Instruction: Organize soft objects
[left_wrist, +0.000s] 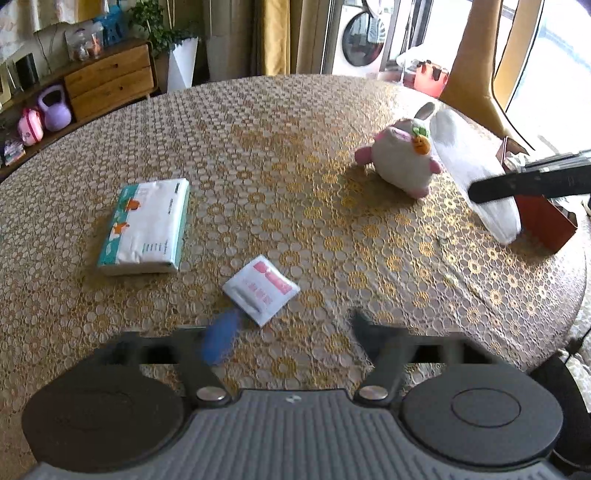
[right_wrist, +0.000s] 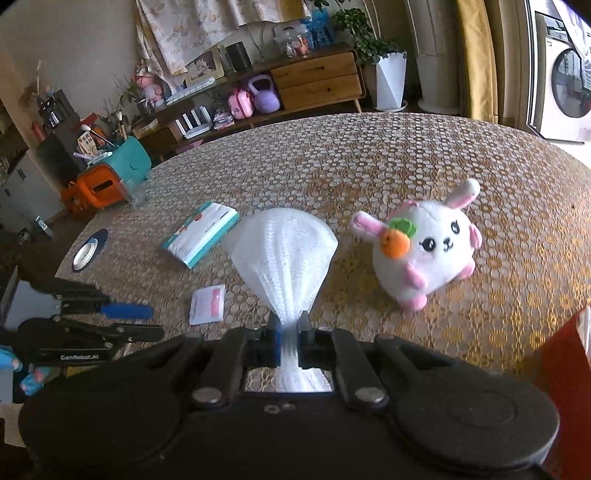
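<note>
My left gripper hangs open low over the table, with nothing between its fingers. Just ahead of it lies a small white and pink packet. A wrapped tissue pack lies further left. My right gripper is shut on the bunched end of a white mesh cloth, which fans out in front of it. A white and pink plush bunny with an orange carrot sits just right of the cloth. In the left wrist view the cloth hangs beside the bunny.
The round table carries a gold lace-pattern cover. A red-brown bag stands at its right edge. An orange and teal box and a small round dish are at the far left. Cabinets and a planter stand behind.
</note>
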